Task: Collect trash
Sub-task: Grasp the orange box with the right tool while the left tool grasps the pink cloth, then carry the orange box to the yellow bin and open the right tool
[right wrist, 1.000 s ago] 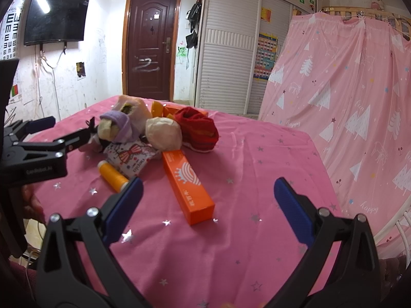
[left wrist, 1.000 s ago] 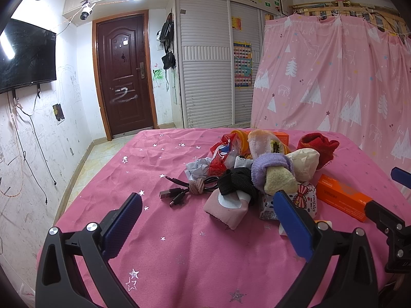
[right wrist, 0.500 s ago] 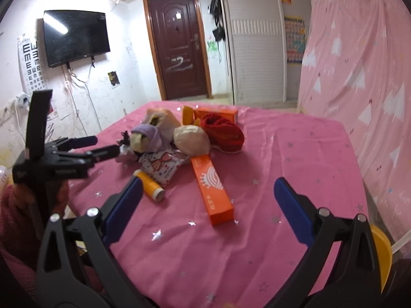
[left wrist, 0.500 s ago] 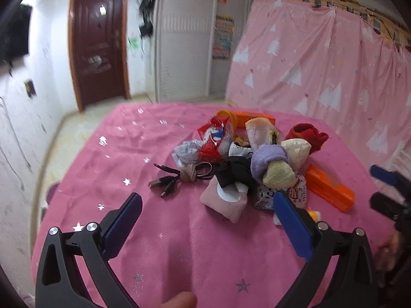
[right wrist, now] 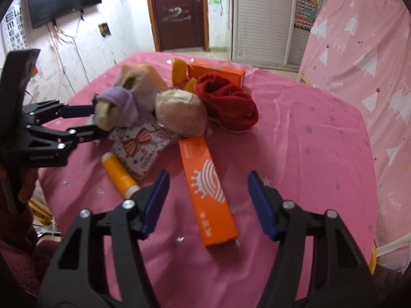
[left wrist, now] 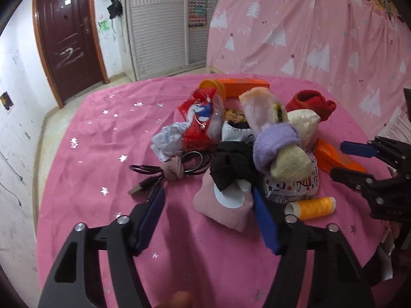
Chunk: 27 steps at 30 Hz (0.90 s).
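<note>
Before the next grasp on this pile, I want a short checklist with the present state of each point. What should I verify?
1. Left hand-held gripper open: ok, nothing between the fingers.
2. Right hand-held gripper open: ok, empty too.
3. Orange box free to grasp: ok at its near end, which lies alone on the pink cloth; its far end runs under the cream bundle.
4. Left gripper lined up: ok, the pink pouch is just ahead of its fingers.
5. Black cable clear of the pouch: cannot tell.
6. Trash bin ready: cannot tell, none is in view.
</note>
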Motion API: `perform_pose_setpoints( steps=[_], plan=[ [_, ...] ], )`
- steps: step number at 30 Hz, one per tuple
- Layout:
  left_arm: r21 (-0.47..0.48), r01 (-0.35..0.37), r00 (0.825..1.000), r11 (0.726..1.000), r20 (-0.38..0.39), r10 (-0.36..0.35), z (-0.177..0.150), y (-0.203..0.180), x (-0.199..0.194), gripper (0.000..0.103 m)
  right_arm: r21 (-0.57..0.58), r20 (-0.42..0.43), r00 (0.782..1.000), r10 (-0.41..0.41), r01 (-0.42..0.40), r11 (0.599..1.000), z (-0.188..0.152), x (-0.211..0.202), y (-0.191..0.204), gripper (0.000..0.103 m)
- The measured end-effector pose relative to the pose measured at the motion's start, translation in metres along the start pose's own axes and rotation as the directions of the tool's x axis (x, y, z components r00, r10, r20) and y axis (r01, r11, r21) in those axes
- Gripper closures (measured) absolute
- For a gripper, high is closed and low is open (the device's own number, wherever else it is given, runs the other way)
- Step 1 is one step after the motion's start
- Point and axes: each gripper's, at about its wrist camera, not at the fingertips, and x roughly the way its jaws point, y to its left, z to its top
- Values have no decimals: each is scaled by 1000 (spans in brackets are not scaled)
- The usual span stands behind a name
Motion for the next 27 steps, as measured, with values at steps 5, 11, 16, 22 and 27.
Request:
perform_pose_setpoints(
  steps=[5,11,16,22,27],
  plan=[
    [14,59,998,998,-10,-59,0,-6,7,54,-12,-25,1000,-5,5,1000,1,9,2,60],
    [3,89,995,996,40,-89,-8,-9,0,79,-10,-18,1000,-17,17,1000,2,4,5,81],
    [-6,92,990,996,110,-91,-25,-4,-28,79,47,37,999,30,-32,998,-5,-17,0,81],
    [-10,6,978,1000,207,-4,-33,-5,-76,79,83,106,993,43,-52,995,-6,-37,1,81],
    [-14,-27,960,1000,277,30,-21,-9,-105,79,123,159,987,22,-42,991,-5,-51,-10,81]
  ],
)
